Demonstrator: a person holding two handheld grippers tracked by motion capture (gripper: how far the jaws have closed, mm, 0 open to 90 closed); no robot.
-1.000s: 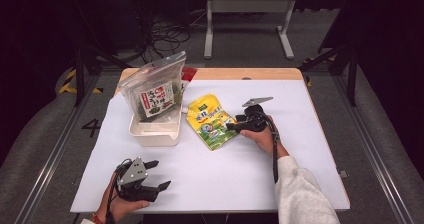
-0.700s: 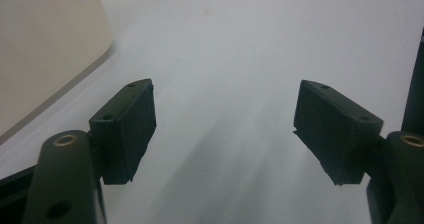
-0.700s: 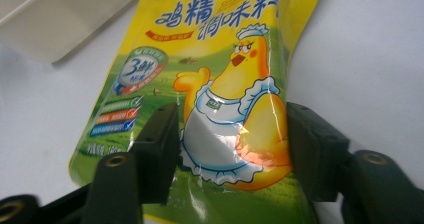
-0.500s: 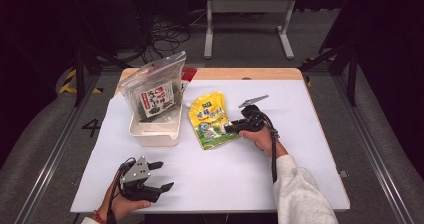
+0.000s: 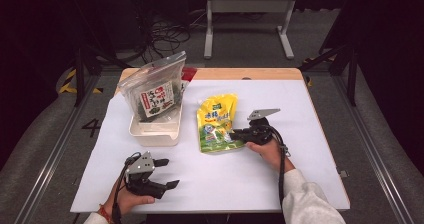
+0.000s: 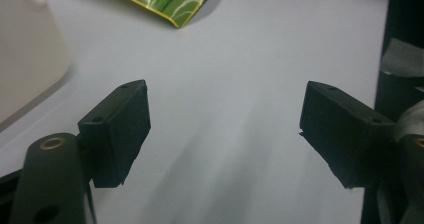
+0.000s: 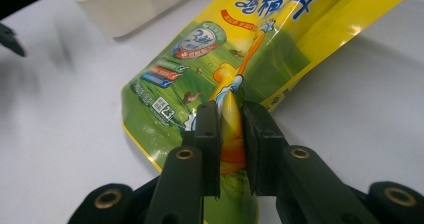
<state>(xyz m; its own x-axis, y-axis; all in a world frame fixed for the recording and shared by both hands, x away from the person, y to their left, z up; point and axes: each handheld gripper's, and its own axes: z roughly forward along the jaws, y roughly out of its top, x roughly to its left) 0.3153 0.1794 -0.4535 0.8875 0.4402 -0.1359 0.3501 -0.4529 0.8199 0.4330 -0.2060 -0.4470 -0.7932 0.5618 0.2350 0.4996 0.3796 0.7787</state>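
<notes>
White table cover [image 5: 300, 134] carries three items: a white tub [image 5: 154, 131] at left-centre, a clear zip bag [image 5: 154, 91] of dark dried contents with a red-and-white label standing inside it and leaning toward the far-left corner, and a yellow-green pouch [image 5: 216, 124] lying flat just right of the tub. A small red item [image 5: 189, 74] sits behind the tub at the wooden far edge; cannot identify it. Right gripper [image 7: 231, 119]: jaws have just been closing and now pinch a raised fold of the pouch near its lower right edge, film bunched between the pads. In the high view the right gripper [image 5: 239, 133] lies level, reaching in from the right. Left gripper [image 6: 225, 129]: jaws spread wide, nothing between them, bare cover beneath; the tub wall is near its upper left and a pouch corner beyond. In the high view the left gripper [image 5: 161, 173] rests near the front edge, well apart from the pouch. Nothing stands between pouch and tub. The right half and front centre of the cover are bare.
</notes>
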